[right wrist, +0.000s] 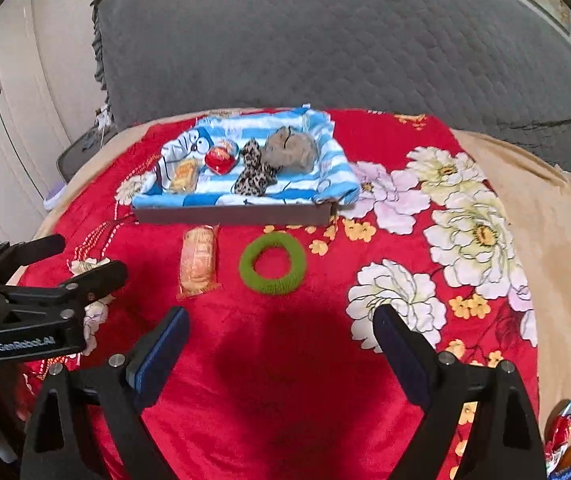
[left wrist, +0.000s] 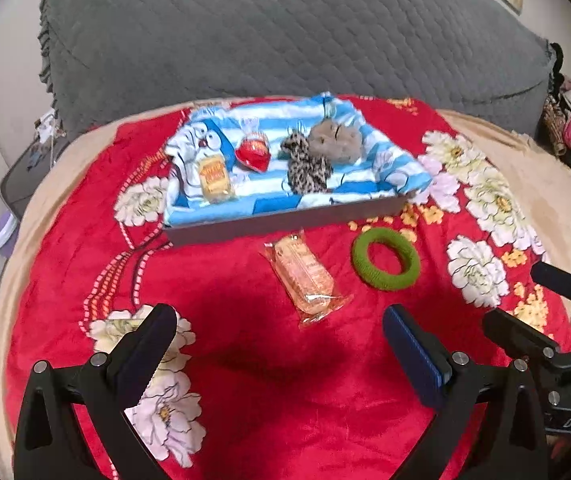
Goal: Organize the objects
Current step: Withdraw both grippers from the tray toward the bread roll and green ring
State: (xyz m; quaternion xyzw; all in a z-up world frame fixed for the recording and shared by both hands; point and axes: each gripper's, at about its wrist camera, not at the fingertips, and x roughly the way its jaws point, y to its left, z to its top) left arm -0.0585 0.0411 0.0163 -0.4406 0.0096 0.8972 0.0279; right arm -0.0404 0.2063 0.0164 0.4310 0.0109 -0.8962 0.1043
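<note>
You held both the left gripper (left wrist: 279,334) and right gripper (right wrist: 281,326) spread wide, empty. The clear-wrapped orange snack packet (left wrist: 305,276) lay at twelve o'clock, outside the towel-lined shallow grey tray (left wrist: 285,220). Straddle its narrow width squarely.

I can't read the blurred print on the orange packet (left wrist: 214,176); a red wrapped item (right wrist: 564,436) is cut off at my right view's edge.

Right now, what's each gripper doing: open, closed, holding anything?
Left gripper: open, holding nothing, above the red blanket.
Right gripper: open, holding nothing.
</note>
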